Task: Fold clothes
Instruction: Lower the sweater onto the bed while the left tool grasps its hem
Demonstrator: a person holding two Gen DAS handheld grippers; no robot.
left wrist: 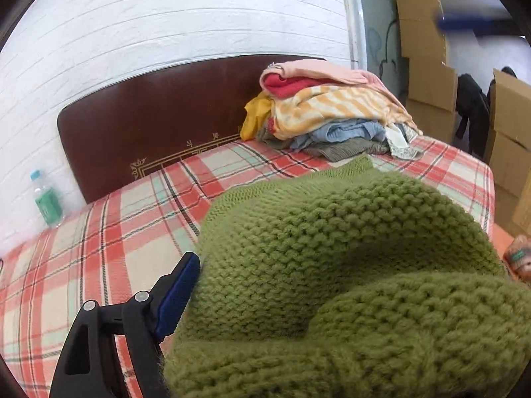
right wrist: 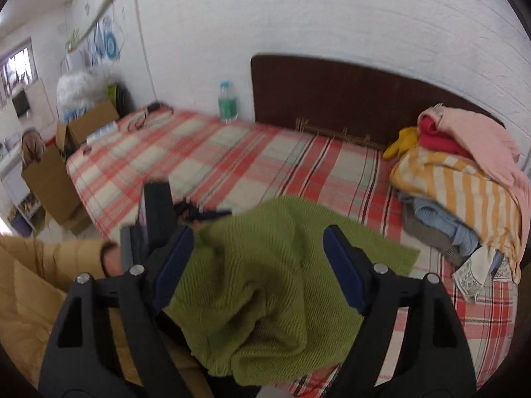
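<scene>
A green knit sweater (left wrist: 332, 265) lies bunched on the plaid bed (left wrist: 116, 232) and fills the lower right of the left wrist view. Only one blue-padded finger (left wrist: 179, 292) of my left gripper shows, pressed against the sweater; the other is hidden under the knit. In the right wrist view the sweater (right wrist: 259, 282) hangs over the bed's (right wrist: 232, 165) near edge. My right gripper (right wrist: 262, 268) is open above it, jaws wide apart and empty. The left gripper (right wrist: 159, 212) shows there at the sweater's left edge.
A pile of clothes (left wrist: 332, 116) (right wrist: 464, 192) sits by the dark headboard (left wrist: 149, 126). A water bottle (left wrist: 48, 199) (right wrist: 227, 102) stands at the wall. Cardboard boxes (left wrist: 428, 66) (right wrist: 89, 126) stand beside the bed. The person's tan sleeve (right wrist: 49, 265) is at lower left.
</scene>
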